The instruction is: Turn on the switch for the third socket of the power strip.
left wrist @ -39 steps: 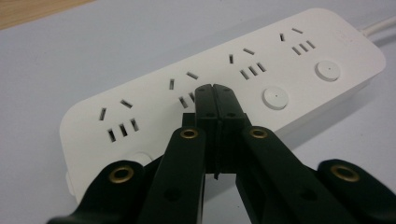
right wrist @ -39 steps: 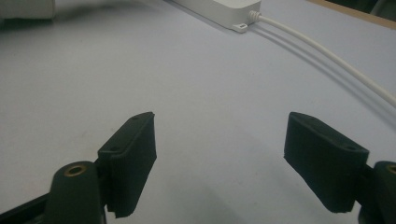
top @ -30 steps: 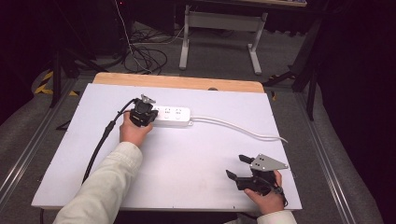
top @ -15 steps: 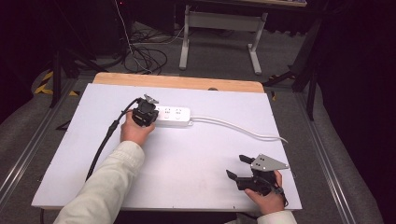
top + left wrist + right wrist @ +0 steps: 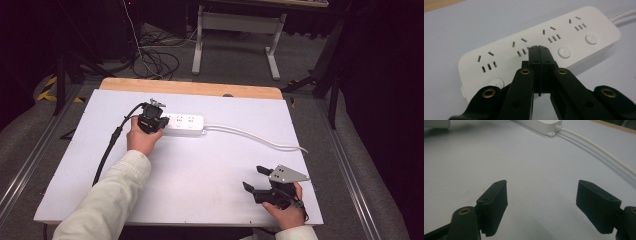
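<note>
A white power strip (image 5: pixel 186 125) with several sockets and round buttons lies flat at the back of the white table (image 5: pixel 200 190). My left gripper (image 5: pixel 156 121) is at the strip's left end, jaws pressed together with nothing between them. In the left gripper view the shut tips (image 5: pixel 539 50) hover over the strip (image 5: pixel 579 27), just below its second socket. They hide that socket's button, and contact cannot be told. My right gripper (image 5: pixel 253 178) rests low at the front right, open and empty. Its jaws (image 5: pixel 541 197) stand wide apart above bare table.
The strip's white cord (image 5: pixel 260 137) curves right toward the table's edge and shows again (image 5: pixel 599 150) ahead of the right gripper. A black cable (image 5: pixel 107 150) trails from the left gripper along the table's left side. A wooden strip (image 5: pixel 190 87) borders the far edge.
</note>
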A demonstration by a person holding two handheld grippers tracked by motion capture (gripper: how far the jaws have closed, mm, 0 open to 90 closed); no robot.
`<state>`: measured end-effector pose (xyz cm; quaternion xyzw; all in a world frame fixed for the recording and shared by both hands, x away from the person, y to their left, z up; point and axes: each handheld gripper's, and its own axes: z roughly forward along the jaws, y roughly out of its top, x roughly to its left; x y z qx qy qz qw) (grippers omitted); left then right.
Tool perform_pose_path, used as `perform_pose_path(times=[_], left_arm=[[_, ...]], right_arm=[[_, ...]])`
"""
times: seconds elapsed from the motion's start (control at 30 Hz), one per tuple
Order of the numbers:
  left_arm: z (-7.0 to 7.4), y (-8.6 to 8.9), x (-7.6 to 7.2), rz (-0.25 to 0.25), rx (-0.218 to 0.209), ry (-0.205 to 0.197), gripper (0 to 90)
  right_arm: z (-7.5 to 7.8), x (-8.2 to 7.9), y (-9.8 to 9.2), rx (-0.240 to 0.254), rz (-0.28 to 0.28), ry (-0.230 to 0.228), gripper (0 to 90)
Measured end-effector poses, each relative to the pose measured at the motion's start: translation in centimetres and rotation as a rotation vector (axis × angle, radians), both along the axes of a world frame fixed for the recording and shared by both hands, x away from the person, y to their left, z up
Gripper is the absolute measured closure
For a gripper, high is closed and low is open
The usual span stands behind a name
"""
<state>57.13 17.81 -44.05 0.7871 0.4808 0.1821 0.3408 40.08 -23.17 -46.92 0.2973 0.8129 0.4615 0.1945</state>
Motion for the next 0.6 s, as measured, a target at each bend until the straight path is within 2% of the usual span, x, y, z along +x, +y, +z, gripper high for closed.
perform_pose_path(times=[0.13,0.3,0.47,0.6], left_arm=[[0.8,0.4,-0.5,-0.005,0.008,-0.018,90.0],[1.9,0.7,-1.1,-0.007,-0.021,-0.041,90.0],[2.5,0.6,-1.8,-0.023,-0.022,-0.057,90.0],[3.1,0.7,-2.2,-0.024,-0.041,-0.062,89.4]], right_arm=[[0.0,-0.1,0.1,-0.004,-0.002,-0.001,25.4],[0.0,-0.1,0.1,-0.005,-0.004,-0.001,25.4],[0.0,0.0,0.2,-0.005,-0.001,0.001,25.4],[0.0,-0.1,0.2,-0.008,-0.002,-0.001,25.4]])
